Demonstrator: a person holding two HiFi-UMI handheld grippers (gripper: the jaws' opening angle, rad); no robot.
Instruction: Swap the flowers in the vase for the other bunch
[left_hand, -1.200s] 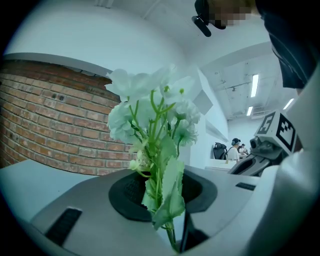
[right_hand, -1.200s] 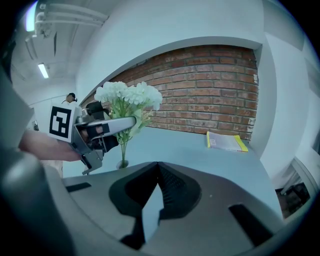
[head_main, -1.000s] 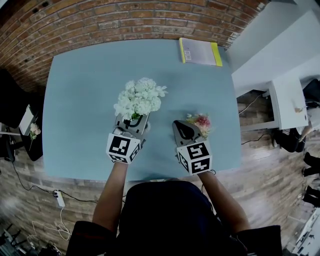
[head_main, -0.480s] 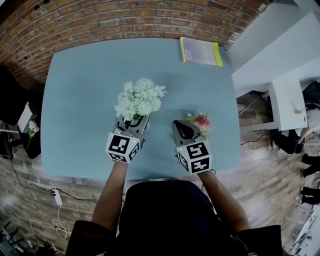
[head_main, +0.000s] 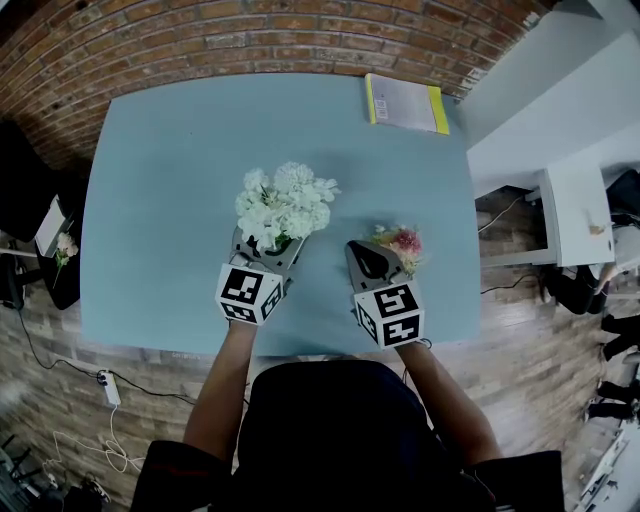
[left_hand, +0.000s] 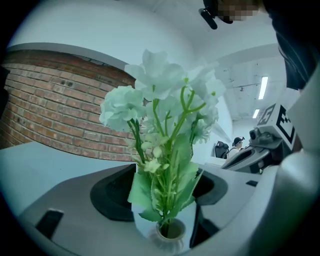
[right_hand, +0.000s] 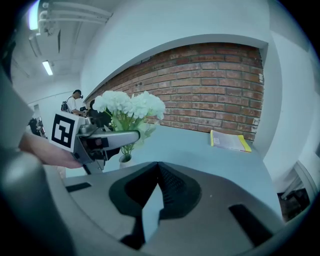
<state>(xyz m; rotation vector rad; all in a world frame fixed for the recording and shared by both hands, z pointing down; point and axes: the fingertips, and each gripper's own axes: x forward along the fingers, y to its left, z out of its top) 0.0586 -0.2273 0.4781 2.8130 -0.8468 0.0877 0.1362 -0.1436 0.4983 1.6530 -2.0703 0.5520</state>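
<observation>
A bunch of white flowers (head_main: 285, 205) stands in a small pale vase (left_hand: 170, 232) on the blue table (head_main: 160, 200). My left gripper (head_main: 265, 255) sits around the stems (left_hand: 167, 165). Its jaws have just been opening, and the pads on either side stand clear of the green leaves. A smaller pink and cream bunch (head_main: 400, 243) lies on the table just right of my right gripper (head_main: 370, 262). That gripper is shut with nothing between its jaws. The right gripper view shows the white flowers (right_hand: 131, 105), the vase (right_hand: 125, 160) and the left gripper (right_hand: 107, 137) to the left; the pink bunch is hidden there.
A yellow-edged booklet (head_main: 405, 103) lies at the table's far right corner. A brick wall (head_main: 250, 40) runs behind the table. A white desk (head_main: 580, 200) stands to the right and a dark chair (head_main: 30, 200) to the left.
The white bunch has shifted slightly to the right over the left gripper. The right gripper and the pink bunch have kept still.
</observation>
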